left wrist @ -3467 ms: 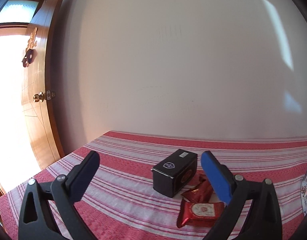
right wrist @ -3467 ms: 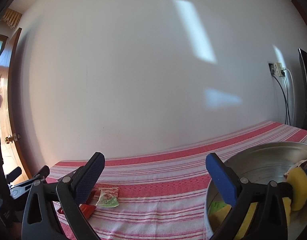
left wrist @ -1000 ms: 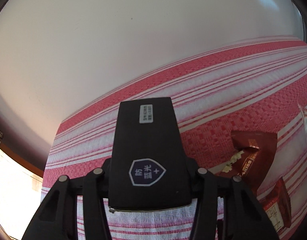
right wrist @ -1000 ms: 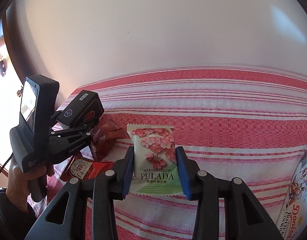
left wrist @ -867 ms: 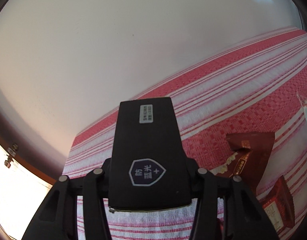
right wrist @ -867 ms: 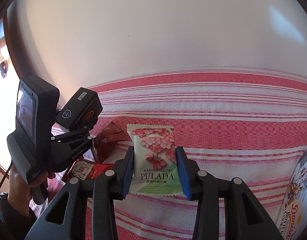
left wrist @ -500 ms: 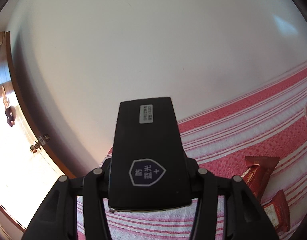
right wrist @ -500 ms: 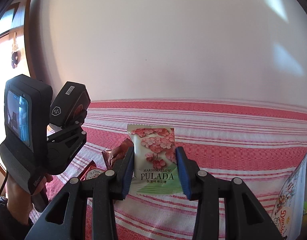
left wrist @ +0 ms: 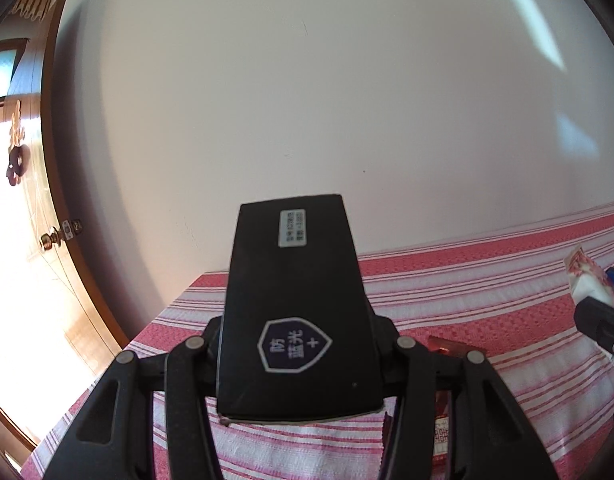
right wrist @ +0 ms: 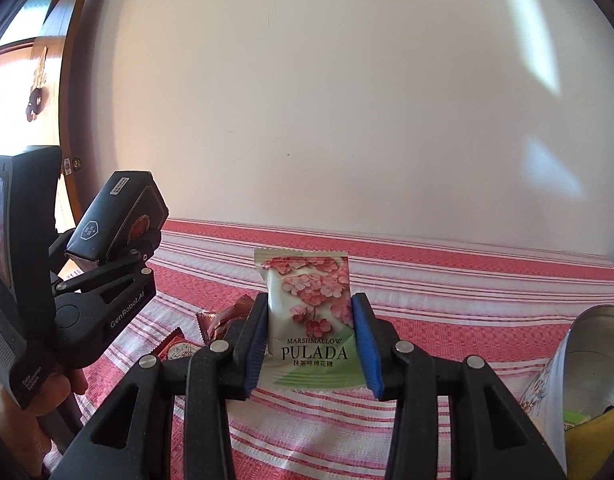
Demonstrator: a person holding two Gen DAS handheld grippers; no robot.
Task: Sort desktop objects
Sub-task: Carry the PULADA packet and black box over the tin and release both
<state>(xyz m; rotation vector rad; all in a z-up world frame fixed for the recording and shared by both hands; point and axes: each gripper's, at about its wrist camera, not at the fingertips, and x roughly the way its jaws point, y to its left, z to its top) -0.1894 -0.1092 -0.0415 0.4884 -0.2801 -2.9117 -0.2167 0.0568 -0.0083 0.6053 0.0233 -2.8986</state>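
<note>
Right wrist view: right tongs [right wrist: 309,340] clench a marshmallow packet [right wrist: 310,316] over red-striped cloth [right wrist: 467,292] (white wall [right wrist: 327,100] behind), left tongs [right wrist: 119,256] gripping a black box [right wrist: 115,212].

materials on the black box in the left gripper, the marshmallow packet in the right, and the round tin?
Black rectangular box: likely matte printed cardboard; pale raw edge at its near end. Green-and-pink marshmallow packet: glossy plastic film, crimped serrated seals. Round tin: bare silvery metal inside, printed outside.

Plain white wall [left wrist: 307,100]; wooden door [left wrist: 47,200] left, sunlit; red-striped tablecloth [left wrist: 487,280].
</note>
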